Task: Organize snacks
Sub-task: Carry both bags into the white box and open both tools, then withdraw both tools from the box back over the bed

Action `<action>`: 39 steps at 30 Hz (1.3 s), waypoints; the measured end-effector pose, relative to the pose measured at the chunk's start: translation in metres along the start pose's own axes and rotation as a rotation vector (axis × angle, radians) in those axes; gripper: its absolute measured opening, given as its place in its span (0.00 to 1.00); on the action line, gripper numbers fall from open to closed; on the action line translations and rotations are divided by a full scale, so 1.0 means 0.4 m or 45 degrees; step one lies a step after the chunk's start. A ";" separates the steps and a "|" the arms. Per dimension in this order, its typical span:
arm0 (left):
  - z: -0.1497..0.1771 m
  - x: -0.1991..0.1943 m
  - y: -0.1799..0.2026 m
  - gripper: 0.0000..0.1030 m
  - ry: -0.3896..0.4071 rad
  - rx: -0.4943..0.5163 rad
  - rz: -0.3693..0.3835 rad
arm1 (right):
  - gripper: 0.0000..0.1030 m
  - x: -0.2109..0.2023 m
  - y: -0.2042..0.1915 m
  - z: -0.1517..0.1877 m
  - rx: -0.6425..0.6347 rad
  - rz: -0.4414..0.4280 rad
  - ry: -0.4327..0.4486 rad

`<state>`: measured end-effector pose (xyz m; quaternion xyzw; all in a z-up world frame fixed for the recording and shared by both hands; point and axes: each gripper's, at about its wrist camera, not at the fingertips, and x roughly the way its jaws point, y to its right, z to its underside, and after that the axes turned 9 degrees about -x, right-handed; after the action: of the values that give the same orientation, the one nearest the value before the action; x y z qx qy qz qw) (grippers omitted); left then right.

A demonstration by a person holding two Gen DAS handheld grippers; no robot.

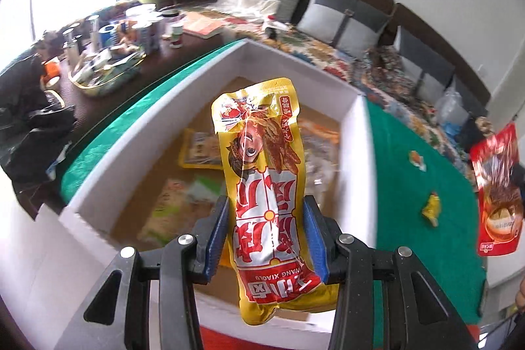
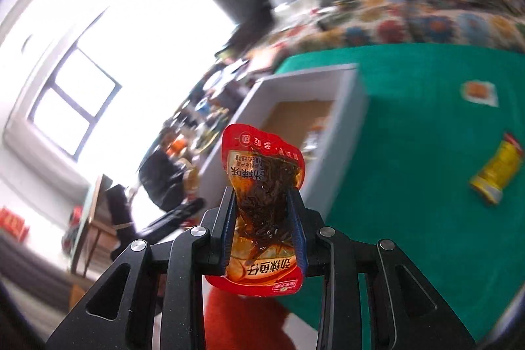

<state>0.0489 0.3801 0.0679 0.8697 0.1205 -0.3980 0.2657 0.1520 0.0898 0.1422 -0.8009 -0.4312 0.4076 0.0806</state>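
I see the green table (image 1: 410,186) filling most of both views, with a patterned sofa (image 1: 328,54) beyond its far edge. The white box (image 1: 137,133) sits on the table near its left edge; its brown floor already carries several snack packs (image 1: 200,150), blurred but lying flat. In the right wrist view the same box (image 2: 344,94) stands ahead and to the left of my right gripper.

My left gripper (image 1: 267,238) is clamped on a long yellow pack (image 1: 262,186), its blue pads pressing both sides at the pack's lower half. The pack stands upright between the fingers and hangs over the box's opening.

My right gripper (image 2: 265,235) is closed on a red pack (image 2: 264,186), the pads squeezing its middle so the film pinches inward. That pack is off the table, near the box's near right corner. The left wrist view catches the same red pack (image 1: 497,192) at the right edge of the frame.

Loose on the table right of the box lie a yellow bottle-shaped pack (image 2: 497,173) and, nearer the far edge, a small white-edged orange sachet (image 2: 479,91).
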 end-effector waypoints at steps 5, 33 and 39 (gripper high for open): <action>0.020 0.028 -0.030 0.56 0.016 0.003 -0.089 | 0.48 0.183 -0.119 -0.001 -0.068 -0.062 -0.035; 0.349 0.096 0.618 0.97 -0.152 0.430 0.382 | 0.69 -0.316 0.692 0.620 0.103 1.240 -0.093; 0.457 0.268 0.698 0.97 -0.237 0.505 0.261 | 0.75 -0.373 0.723 0.646 0.227 1.205 0.033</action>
<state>0.1216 0.0463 -0.0100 0.8722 -0.0740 -0.4633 0.1388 0.1019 -0.2584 -0.0790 -0.9042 0.0185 0.4248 -0.0400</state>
